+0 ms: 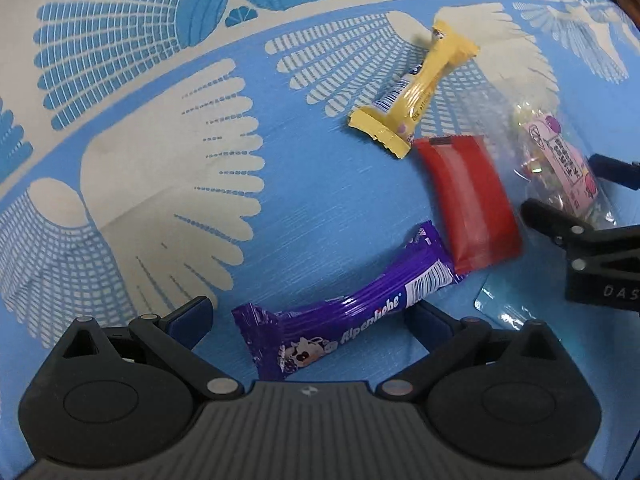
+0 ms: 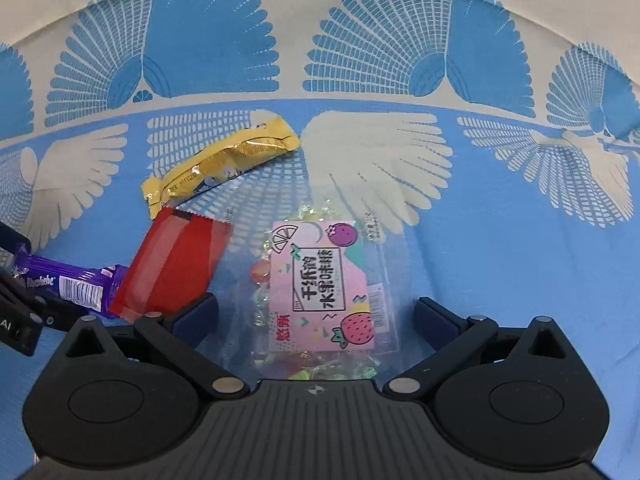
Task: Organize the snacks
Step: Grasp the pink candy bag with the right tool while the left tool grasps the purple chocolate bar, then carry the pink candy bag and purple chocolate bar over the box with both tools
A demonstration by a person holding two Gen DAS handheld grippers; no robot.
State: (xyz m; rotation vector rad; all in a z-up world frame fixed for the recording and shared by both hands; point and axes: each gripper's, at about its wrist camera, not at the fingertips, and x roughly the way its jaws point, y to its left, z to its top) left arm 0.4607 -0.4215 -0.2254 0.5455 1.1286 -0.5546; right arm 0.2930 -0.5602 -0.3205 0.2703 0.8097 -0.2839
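Left wrist view: left gripper (image 1: 310,320) jaws spread wide, purple Alpenliebe bar (image 1: 344,312) lying between them on the blue patterned tablecloth (image 1: 160,160), not clamped.
Right wrist view: right gripper (image 2: 316,316) jaws apart, clear fruit-candy bag (image 2: 320,292) flat between the fingers, no grip.
Red packet (image 2: 172,264): just left of the bag, overlapping the purple bar's end.
Yellow bar (image 2: 220,164): farther out, one end touching the red packet.

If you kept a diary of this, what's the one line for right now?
left gripper: open around purple candy bar | right gripper: open around clear candy bag | nothing lifted
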